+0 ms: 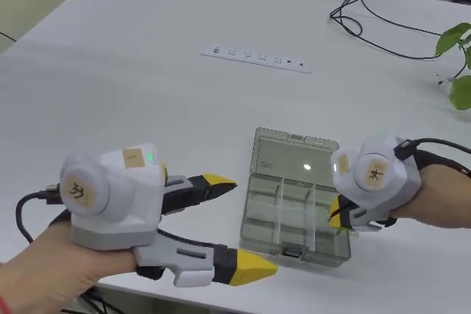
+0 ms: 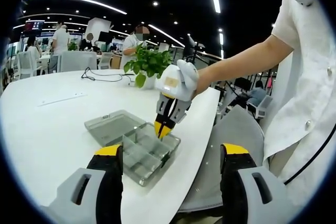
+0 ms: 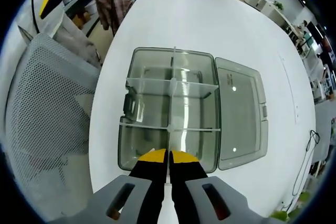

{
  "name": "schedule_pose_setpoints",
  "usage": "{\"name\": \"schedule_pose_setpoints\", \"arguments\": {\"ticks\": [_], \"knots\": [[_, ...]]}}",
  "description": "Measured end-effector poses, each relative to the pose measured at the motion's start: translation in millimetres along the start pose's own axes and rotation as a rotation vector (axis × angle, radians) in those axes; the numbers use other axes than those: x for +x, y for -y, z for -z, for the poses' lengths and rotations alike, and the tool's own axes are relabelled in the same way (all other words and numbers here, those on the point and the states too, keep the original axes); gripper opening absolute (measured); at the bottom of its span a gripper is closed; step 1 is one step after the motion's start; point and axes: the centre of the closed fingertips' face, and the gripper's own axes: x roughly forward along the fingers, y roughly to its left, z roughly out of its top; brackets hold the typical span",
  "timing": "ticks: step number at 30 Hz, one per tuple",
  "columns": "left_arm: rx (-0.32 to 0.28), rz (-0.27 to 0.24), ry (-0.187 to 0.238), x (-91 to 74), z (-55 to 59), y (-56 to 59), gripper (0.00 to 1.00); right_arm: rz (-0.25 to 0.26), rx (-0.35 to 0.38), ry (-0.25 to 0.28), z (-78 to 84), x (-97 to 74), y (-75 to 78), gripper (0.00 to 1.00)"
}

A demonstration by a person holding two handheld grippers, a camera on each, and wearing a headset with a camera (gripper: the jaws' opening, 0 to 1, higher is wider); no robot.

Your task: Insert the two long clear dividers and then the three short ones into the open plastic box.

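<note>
left hand-held gripper point(image 1: 239, 223): white-grey housing, black jaws, yellow tips, green light point(image 1: 150, 157), black cable point(image 1: 29, 200) | right hand-held gripper point(image 1: 336, 217): same colours, black cable point(image 1: 441, 143) | clothing: white short-sleeved buttoned shirt point(image 2: 310, 66)

White table point(image 1: 147, 108), four things on it.
The open plastic box point(image 1: 257, 240) lies lower right of centre in the head view, a white power strip point(image 1: 256, 59) above, black cable point(image 1: 368, 23) upper right, potted plant point(image 1: 460, 64) at the right edge.
</note>
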Motion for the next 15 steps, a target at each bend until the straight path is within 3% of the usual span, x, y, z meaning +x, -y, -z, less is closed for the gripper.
{"name": "schedule_pose_setpoints", "arguments": {"ticks": [8,15], "knots": [[0.002,0.002,-0.007,-0.8,0.2,1.6,0.78,0.014,0.005,0.001,0.8,-2.0,0.4,0.05],[0.007,-0.001,-0.013,-2.1,1.8,0.9,0.80,0.042,0.045,0.046,0.3,-21.5,1.2,0.10]]}}
